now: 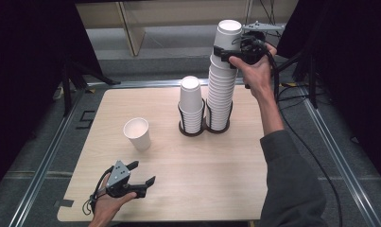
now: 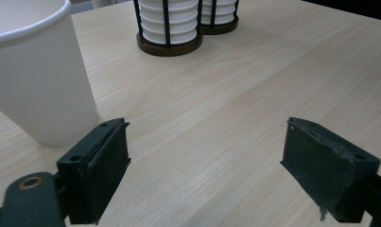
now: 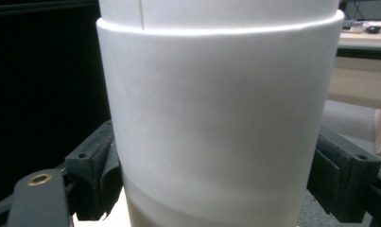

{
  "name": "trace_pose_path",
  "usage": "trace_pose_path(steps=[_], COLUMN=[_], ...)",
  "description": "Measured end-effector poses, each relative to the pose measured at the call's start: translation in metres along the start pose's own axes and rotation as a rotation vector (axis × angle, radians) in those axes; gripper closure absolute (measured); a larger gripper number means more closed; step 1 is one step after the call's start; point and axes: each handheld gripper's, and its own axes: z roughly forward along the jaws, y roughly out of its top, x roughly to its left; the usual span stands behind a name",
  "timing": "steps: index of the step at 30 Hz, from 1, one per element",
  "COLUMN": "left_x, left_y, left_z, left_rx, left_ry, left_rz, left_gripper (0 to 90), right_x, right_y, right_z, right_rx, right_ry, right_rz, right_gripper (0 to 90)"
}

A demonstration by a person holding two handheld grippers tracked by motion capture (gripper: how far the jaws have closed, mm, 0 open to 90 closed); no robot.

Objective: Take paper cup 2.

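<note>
The wooden table (image 1: 216, 170) carries everything, with the tall stack of paper cups (image 1: 221, 90) standing in its black wire holder at about one o'clock from the table's centre. Just beside it, at its nine o'clock and touching holder to holder, stands the shorter stack (image 1: 191, 105). A single loose cup (image 1: 137, 134) stands upright at about ten o'clock from the centre, well apart from both stacks. The right gripper (image 1: 226, 53) is raised at the top of the tall stack, its jaws pinching the topmost cup (image 3: 221, 118) from either side, pads against the cup's wall. The left gripper (image 1: 142, 173) hovers low at seven o'clock, at the loose cup's six o'clock, its jaws spread wide over bare wood, holding nothing.
</note>
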Motion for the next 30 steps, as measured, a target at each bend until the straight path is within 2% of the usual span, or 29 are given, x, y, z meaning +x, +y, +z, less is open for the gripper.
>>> trace_pose_path(steps=[3, 5, 11, 13, 14, 15, 16, 18, 24, 25, 26, 30], left_x=[0.000, -0.001, -0.001, -0.001, 0.000, 0.000, -0.001, -0.001, -0.001, -0.001, -0.001, -0.002], left_y=[0.000, 0.000, 0.000, -0.001, 0.000, -0.001, -0.001, -0.002, -0.002, -0.001, -0.001, -0.002], left_z=[0.000, -0.001, -0.001, 0.000, -0.001, 0.001, 0.001, 0.001, 0.002, 0.001, 0.000, 0.002], left_rx=[-0.003, 0.020, 0.021, 0.018, 0.026, 0.013, 0.014, 0.013, 0.015, 0.020, 0.027, 0.009], left_ry=[-0.007, 0.001, 0.002, -0.001, -0.001, -0.007, -0.011, -0.011, -0.020, -0.014, -0.011, -0.021], left_rz=[-0.003, -0.003, -0.003, -0.009, 0.002, 0.010, -0.012, -0.011, -0.011, 0.011, 0.015, -0.017], left_gripper=[14.7, 14.7, 14.7, 14.7, 14.7, 14.7, 14.7, 14.7, 14.7, 14.7, 14.7, 14.7], right_x=[0.002, 0.003, 0.007, 0.009, 0.009, 0.009, 0.010, 0.011, 0.013, 0.013, 0.011, 0.008], right_y=[0.006, 0.009, 0.025, 0.031, 0.034, 0.036, 0.039, 0.045, 0.064, 0.066, 0.068, 0.068], right_z=[-0.003, -0.004, -0.010, -0.012, -0.014, -0.015, -0.016, -0.020, -0.036, -0.039, -0.044, -0.059], right_rx=[-0.005, -0.016, -0.053, -0.069, -0.076, -0.084, -0.090, -0.104, -0.160, -0.169, -0.177, -0.189], right_ry=[-0.005, -0.010, -0.019, -0.007, -0.015, -0.017, -0.014, -0.022, -0.022, -0.028, -0.028, -0.032], right_rz=[-0.001, -0.005, -0.017, 0.003, -0.004, -0.005, 0.001, 0.001, 0.002, 0.001, -0.001, -0.005], right_gripper=[17.4, 17.4, 17.5, 17.5, 17.5, 17.5, 17.5, 17.5, 17.5, 17.6, 17.5, 17.5])
